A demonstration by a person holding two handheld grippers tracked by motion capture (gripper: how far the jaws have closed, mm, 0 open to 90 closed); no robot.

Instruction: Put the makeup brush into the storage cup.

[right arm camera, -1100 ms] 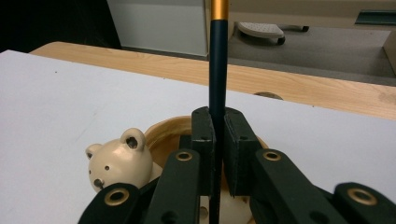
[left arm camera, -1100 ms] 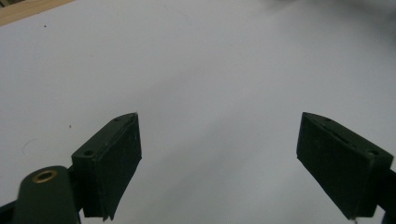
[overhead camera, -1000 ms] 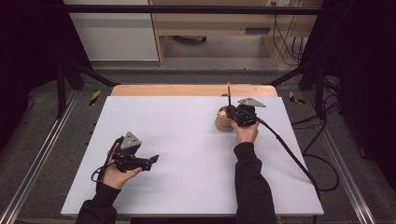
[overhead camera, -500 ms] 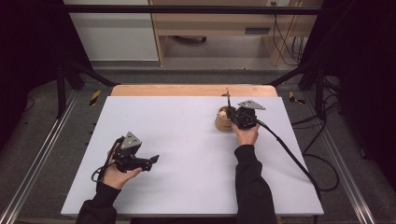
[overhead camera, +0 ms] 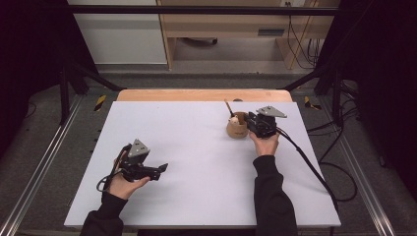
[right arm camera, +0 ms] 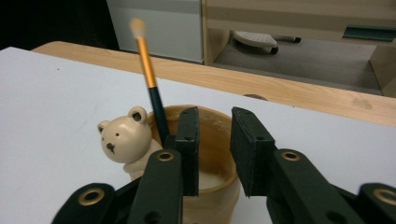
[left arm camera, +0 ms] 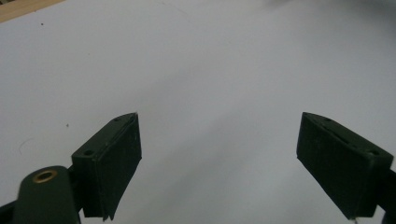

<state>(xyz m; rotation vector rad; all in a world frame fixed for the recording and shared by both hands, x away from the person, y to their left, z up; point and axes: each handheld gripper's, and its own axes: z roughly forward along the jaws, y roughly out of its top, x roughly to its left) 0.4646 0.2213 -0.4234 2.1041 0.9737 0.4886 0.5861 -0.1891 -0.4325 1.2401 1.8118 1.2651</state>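
— Between the earlier pictures and this one, what moved? From where I stood, almost nothing: the brush (overhead camera: pixel 228 107) in the pot had stood nearly straight up a second before, and now it leaned toward the left side of the counter (overhead camera: pixel 196 147), tip up.

— And the right hand-held gripper (overhead camera: pixel 250 123)?

— It stayed at the pot's right side, held by the right hand (overhead camera: pixel 264 143). Its jaws were parted a little, with a narrow gap between them and nothing in it. In the right gripper view, the right hand-held gripper (right arm camera: pixel 214 149) pointed its tips over the near rim of the wooden pot (right arm camera: pixel 212 158).

— What kind of pot?

— A small round wooden one (overhead camera: pixel 237 129), with a cream bear figure (right arm camera: pixel 126 140) fixed on its outer wall. The brush (right arm camera: pixel 150 88) had a gold and dark handle; it stood inside the pot, just beside the bear, its pale tip blurred.

— Where did the pot sit?

— On the white counter, toward the far right, near the bare wooden strip along the far edge.

— And the left side?

— The left hand-held gripper (overhead camera: pixel 160 168) rested low in the left hand (overhead camera: pixel 123 183) at the near left, well apart from the pot. In the left gripper view, the left hand-held gripper (left arm camera: pixel 219 163) had its jaws spread wide over bare white surface.
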